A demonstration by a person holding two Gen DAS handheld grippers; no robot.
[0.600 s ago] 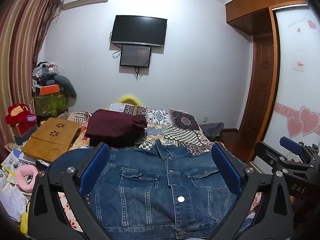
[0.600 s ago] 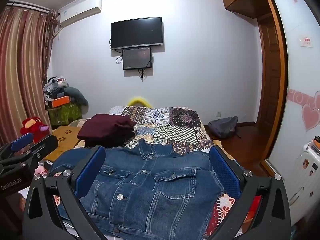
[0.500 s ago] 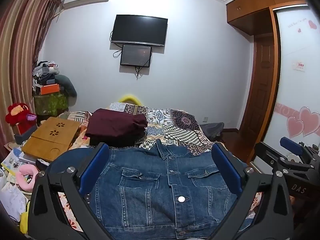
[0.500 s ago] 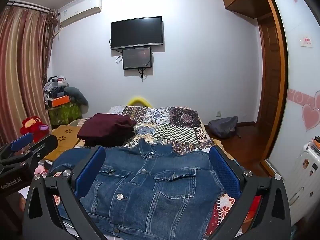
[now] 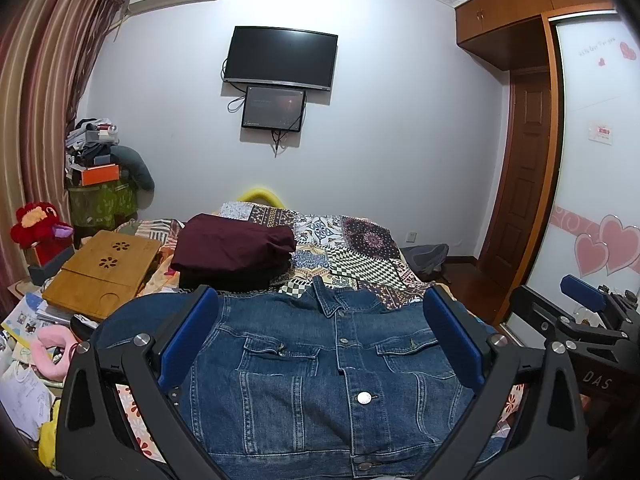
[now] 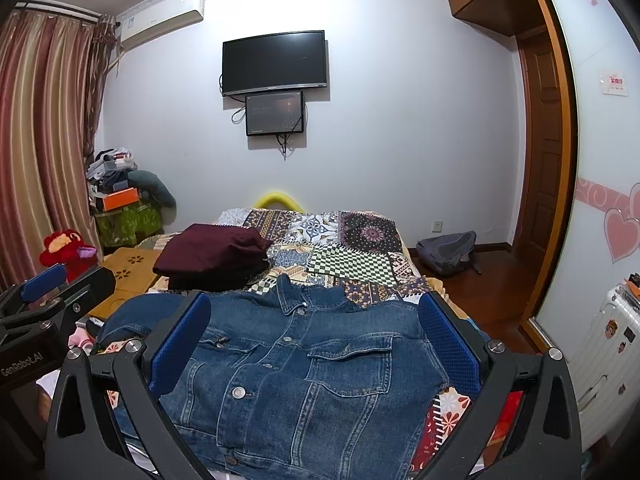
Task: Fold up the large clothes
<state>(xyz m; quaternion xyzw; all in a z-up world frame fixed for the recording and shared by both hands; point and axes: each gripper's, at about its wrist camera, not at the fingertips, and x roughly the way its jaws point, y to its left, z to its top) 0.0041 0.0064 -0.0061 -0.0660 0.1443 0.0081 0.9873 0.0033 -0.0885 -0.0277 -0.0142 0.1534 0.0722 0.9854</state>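
A blue denim jacket [image 5: 320, 372] lies front up and buttoned on the near end of the bed, collar toward the far wall; one sleeve runs off to the left. In the right wrist view the denim jacket [image 6: 304, 372] fills the lower middle. My left gripper [image 5: 320, 328] hovers above the jacket, wide open, nothing between its blue pads. My right gripper [image 6: 316, 332] is likewise open and empty over the jacket. The right gripper also shows at the right edge of the left wrist view, and the left gripper at the left edge of the right wrist view.
A patchwork bedspread [image 5: 352, 256] covers the bed. A folded maroon garment [image 5: 236, 246] lies on a dark one behind the jacket. A wooden lap desk [image 5: 104, 272], books and a pink item crowd the left side. A grey backpack [image 6: 448, 252] sits on the floor, a white suitcase [image 6: 608, 340] at right.
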